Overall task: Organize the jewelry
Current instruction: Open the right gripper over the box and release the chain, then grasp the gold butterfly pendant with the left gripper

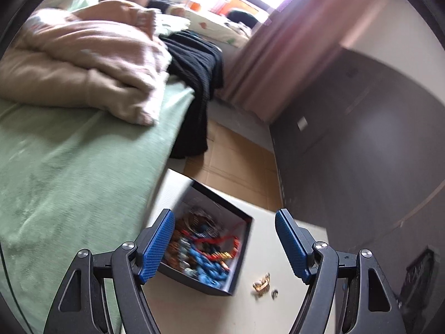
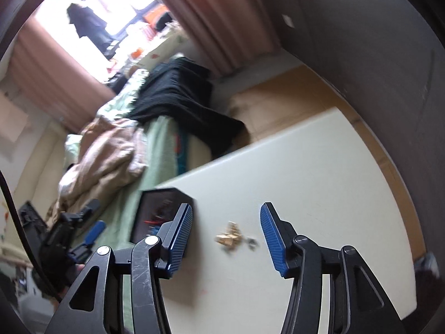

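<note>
- Right gripper [image 2: 225, 235], jaws apart and empty, hangs above a gold jewelry piece [image 2: 228, 236] lying loose on the white table [image 2: 319, 183], just ahead between its fingers.
- Likely light, small, slippery (blur hides detail): pinch its bunched middle.
- Left gripper [image 1: 225, 243], wide and empty, frames the black box [image 1: 244, 253] of beads.

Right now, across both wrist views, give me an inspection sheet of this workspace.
Surface: white rectangular tabletop, beside a bed.
Job's things: open black box full of colourful beaded jewellery; small gold piece and tiny silver piece lying loose on the tabletop beside the box.
Clutter: nothing seen on the tabletop.
Grippers: left gripper open above the box; right gripper open, the loose pieces between its blue pads, untouched.
Cables: black cable at the left edge.
Surroundings: green bedspread, beige quilt, black garment, pink curtains.
</note>
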The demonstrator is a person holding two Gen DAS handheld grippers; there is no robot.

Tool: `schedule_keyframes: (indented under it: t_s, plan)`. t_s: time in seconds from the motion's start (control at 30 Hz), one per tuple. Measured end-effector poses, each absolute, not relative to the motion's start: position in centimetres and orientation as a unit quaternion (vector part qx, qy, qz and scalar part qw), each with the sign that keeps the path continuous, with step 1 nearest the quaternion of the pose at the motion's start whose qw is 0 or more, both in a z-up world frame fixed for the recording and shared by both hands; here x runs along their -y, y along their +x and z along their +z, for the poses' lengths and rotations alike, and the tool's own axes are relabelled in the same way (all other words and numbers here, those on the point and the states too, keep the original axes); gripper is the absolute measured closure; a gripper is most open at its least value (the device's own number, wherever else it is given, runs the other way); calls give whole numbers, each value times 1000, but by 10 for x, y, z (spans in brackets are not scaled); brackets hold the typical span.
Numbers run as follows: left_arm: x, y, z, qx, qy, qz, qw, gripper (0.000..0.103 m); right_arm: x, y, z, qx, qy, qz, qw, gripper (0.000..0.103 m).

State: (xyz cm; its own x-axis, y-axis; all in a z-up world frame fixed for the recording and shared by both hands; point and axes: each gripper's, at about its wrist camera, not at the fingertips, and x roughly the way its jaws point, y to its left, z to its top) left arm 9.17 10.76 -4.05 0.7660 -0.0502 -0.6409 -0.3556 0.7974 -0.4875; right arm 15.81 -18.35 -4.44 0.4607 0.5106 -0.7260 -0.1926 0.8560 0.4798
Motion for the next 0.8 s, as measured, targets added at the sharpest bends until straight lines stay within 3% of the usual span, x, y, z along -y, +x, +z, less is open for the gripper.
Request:
schedule_keyframes:
  t_s: [0.5, 0.63, 0.7, 0.8]
  plan:
    - [-10, 127, -68, -420, -173, 44, 890, 29, 235, 177, -78, -533, 193, 171, 806, 51]
    - [13, 134, -80, -445, -137, 20, 885, 43, 247, 177, -79, -533, 206, 166, 804, 51]
    - [22, 139, -90, -465, -123, 13, 877, 58, 251, 177, -79, -532, 211, 162, 804, 51]
    - [30, 145, -100, -480, -111, 7, 870, 63, 257, 178, -79, -532, 216, 160, 803, 51]
